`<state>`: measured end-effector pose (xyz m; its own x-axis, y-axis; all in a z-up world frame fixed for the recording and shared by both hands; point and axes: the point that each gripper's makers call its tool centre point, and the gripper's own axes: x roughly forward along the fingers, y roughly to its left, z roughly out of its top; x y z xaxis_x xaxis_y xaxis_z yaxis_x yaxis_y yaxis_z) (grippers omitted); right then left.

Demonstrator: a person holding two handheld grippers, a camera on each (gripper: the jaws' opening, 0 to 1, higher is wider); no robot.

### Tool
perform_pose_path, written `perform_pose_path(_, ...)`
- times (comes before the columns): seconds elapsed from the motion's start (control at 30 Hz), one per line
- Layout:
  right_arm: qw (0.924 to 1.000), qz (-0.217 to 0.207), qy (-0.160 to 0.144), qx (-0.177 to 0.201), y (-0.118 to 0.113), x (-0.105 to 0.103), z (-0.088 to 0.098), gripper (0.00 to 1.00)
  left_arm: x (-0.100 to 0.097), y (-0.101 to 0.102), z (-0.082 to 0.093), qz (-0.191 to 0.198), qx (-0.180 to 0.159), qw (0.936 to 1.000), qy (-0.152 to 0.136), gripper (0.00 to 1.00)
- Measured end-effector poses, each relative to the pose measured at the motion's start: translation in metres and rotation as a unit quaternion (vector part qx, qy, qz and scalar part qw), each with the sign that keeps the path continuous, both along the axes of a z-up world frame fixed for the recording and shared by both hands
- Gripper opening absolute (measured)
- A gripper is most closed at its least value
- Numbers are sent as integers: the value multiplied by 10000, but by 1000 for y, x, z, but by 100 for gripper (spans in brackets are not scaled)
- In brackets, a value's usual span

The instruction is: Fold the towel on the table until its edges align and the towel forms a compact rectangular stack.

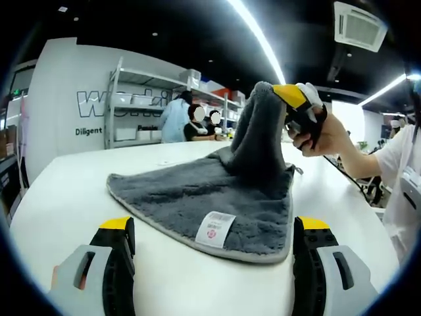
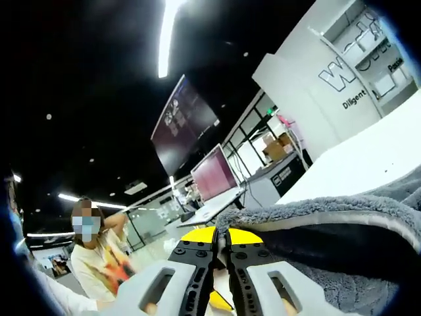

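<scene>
Yellow-tipped fingers (image 1: 117,227) of the left gripper (image 1: 214,240) stand wide apart at the bottom of the left gripper view, low over the white table (image 1: 72,197), with nothing between them. Just ahead of that gap lies the near hem of the grey towel (image 1: 197,191), with its white care label (image 1: 216,228) turned up midway between the two tips. None of the cloth touches either finger. Most of the towel lies flat on the table, spread from a rounded corner on the left across to the right finger's side.

Further back, one part of the towel rises off the table into a tall peak. At its top the right gripper (image 1: 289,97), held in a person's hand (image 1: 322,135), pinches the cloth between yellow-tipped jaws that are pressed together on it. The person's white sleeve (image 1: 401,171) shows at the right edge of that view.

In the right gripper view, the right gripper (image 2: 216,238) has its two yellow tips nearly touching, and the thick folded edge of the towel (image 2: 329,224) runs from the tips off to the right, draping down beside the right-hand finger. The white table (image 2: 375,158) slopes away behind the cloth.

Shelving with bins (image 1: 141,99) and a few seated people stand in the background beyond the table.
</scene>
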<state>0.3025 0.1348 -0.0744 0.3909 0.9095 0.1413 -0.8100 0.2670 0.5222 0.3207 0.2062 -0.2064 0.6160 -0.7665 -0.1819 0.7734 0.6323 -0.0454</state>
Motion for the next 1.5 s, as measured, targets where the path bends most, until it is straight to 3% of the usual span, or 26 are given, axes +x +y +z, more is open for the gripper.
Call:
perform_pose_path(1.27,9983,97,-274,-495,31,3,-11,1,0,-1,-1,-20,13,10000,-2,97)
perform_pose_path(1.5,9969,176,-283,-712,39,1,-24,1,-1,-1,-1,-23,17,10000,-8,97)
